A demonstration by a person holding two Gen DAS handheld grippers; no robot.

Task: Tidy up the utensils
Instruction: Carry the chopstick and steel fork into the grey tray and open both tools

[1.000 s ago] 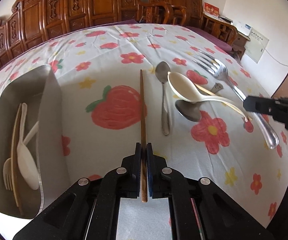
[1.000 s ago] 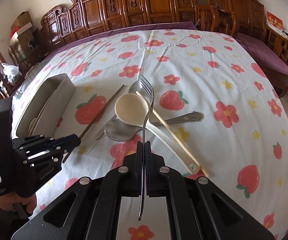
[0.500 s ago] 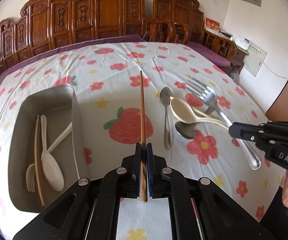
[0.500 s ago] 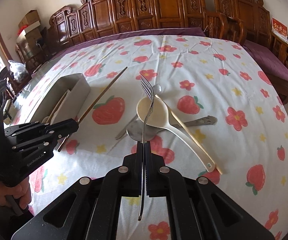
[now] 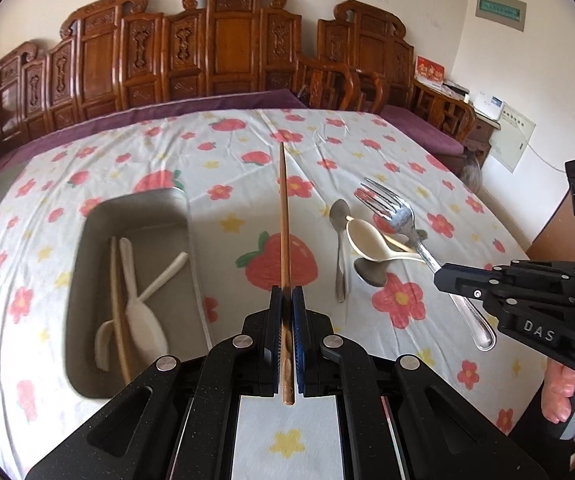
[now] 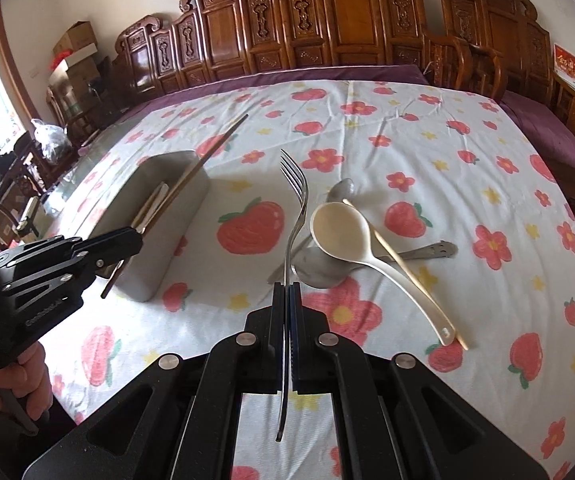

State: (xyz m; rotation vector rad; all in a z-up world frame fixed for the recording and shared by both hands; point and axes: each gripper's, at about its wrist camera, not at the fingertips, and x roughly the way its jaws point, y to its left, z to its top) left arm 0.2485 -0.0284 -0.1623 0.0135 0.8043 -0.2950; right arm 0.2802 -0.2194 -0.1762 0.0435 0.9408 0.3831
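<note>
Left gripper [image 5: 286, 300]: fingers clamped on brown chopstick [image 5: 284, 216], aloft beside the grey tray [image 5: 87, 256].
Right gripper [image 6: 286, 292]: fingers pinching metal fork [image 6: 293, 200], above the surface's spoon pile [image 6: 339, 236].
Tray: white spoons, chopstick inside.

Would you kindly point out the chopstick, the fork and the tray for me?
chopstick [image 5: 284, 240], left wrist view, mid-shaft ahead of the gripper.
fork [image 6: 293, 178], right wrist view, base of the tines.
tray [image 5: 139, 210], left wrist view, inner far wall.

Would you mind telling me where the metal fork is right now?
The metal fork is clamped in the right gripper, lifted above the tablecloth just left of the cream spoon.
</note>
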